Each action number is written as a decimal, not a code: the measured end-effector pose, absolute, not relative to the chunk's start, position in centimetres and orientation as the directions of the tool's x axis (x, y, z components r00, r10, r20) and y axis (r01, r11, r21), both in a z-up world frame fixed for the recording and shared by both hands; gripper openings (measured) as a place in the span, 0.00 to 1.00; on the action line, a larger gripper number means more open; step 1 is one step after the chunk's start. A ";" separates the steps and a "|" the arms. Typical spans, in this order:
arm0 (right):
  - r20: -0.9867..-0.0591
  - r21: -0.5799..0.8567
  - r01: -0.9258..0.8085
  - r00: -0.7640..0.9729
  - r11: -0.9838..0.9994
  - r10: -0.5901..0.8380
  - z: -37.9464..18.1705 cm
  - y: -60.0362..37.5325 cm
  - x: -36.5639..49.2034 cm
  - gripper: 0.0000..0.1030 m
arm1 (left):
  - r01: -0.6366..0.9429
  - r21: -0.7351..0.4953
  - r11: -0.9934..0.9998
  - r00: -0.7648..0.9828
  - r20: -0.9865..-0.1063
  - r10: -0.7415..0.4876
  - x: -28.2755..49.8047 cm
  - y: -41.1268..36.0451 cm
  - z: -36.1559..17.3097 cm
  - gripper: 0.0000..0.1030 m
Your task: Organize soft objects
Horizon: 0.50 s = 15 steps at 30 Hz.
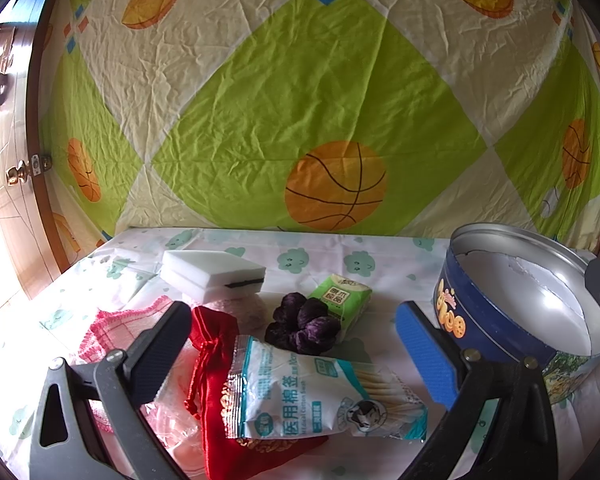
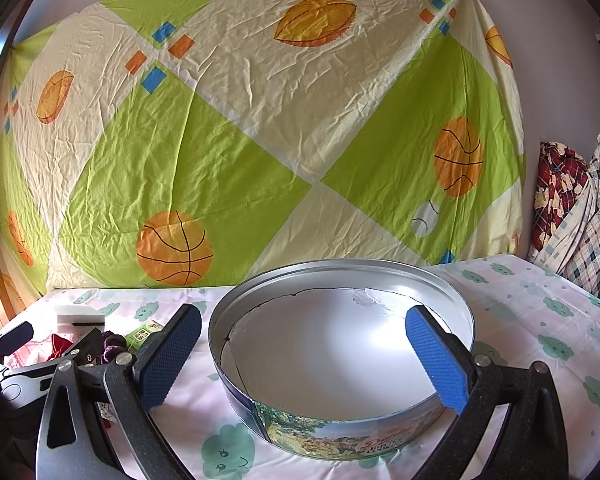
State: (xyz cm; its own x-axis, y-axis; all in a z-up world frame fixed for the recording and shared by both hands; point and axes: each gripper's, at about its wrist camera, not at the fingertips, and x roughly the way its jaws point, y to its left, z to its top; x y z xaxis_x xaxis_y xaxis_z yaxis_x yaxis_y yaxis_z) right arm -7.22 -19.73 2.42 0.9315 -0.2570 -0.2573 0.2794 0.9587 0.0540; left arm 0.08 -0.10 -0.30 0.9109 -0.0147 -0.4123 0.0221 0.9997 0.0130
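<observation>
Tin (image 2: 340, 360): empty, right of the pile on the tabletop (image 2: 540, 320). Swab packet (image 1: 320, 392), red pouch (image 1: 216, 360), scrunchie (image 1: 304, 324): unsorted. Left gripper (image 1: 296, 360): fingers wide, empty, over packet. Right gripper (image 2: 304, 360): wide, empty, straddling the tin's near left wall. Step: first pick, likely. Next: close on packet.

On the counter (image 1: 380, 248) you have the cotton swab packet (image 1: 320, 392) lying on the pouch (image 1: 216, 360), the scrunchie (image 1: 304, 320) and tissue pack (image 1: 342, 296) just behind it, the sponge (image 1: 212, 274) farther back left, and the tin (image 1: 500, 320) to the right.
</observation>
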 end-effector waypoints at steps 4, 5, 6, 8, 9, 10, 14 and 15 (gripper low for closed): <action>-0.261 0.052 0.279 0.931 0.959 -0.257 2.4 -19.7 -7.2 1.00 | 0.022 0.012 1.000 0.911 -0.413 -0.015 0.1 -0.1 -0.3 1.00; -0.261 0.052 0.279 0.931 0.959 -0.256 2.3 -19.8 -7.2 1.00 | 0.022 0.012 1.000 0.911 -0.413 -0.015 0.1 -0.1 -0.3 1.00; -0.262 0.053 0.279 0.930 0.959 -0.256 2.3 -19.8 -7.2 1.00 | 0.022 0.012 1.000 0.911 -0.412 -0.015 0.1 -0.1 -0.3 1.00; -0.261 0.053 0.278 0.931 0.959 -0.255 2.3 -19.8 -7.1 1.00 | 0.022 0.012 1.000 0.911 -0.412 -0.015 0.1 -0.1 -0.3 1.00; -0.261 0.054 0.277 0.931 0.959 -0.254 2.4 -19.8 -7.1 1.00 | 0.023 0.012 1.000 0.911 -0.412 -0.017 0.1 -0.1 -0.3 1.00; -0.261 0.054 0.276 0.931 0.960 -0.253 2.4 -19.8 -7.1 1.00 | 0.025 0.012 1.000 0.911 -0.412 -0.018 0.1 -0.1 -0.3 1.00; -0.259 0.051 0.279 0.931 0.959 -0.257 2.3 -19.8 -7.1 1.00 | 0.026 0.010 1.000 0.911 -0.412 -0.019 0.1 -0.3 -0.2 1.00; -0.257 0.047 0.280 0.931 0.959 -0.259 2.3 -19.8 -7.1 1.00 | 0.026 0.006 1.000 0.911 -0.411 -0.021 0.1 -0.4 -0.3 1.00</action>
State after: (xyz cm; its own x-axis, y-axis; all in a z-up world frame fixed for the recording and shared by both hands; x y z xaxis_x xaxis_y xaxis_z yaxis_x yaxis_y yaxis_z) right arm -7.11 -19.78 2.34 0.9309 -0.2595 -0.2572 0.2804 0.9587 0.0474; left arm 0.05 -0.36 -0.27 0.9113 -0.0210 -0.4111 0.0258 0.9996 0.0060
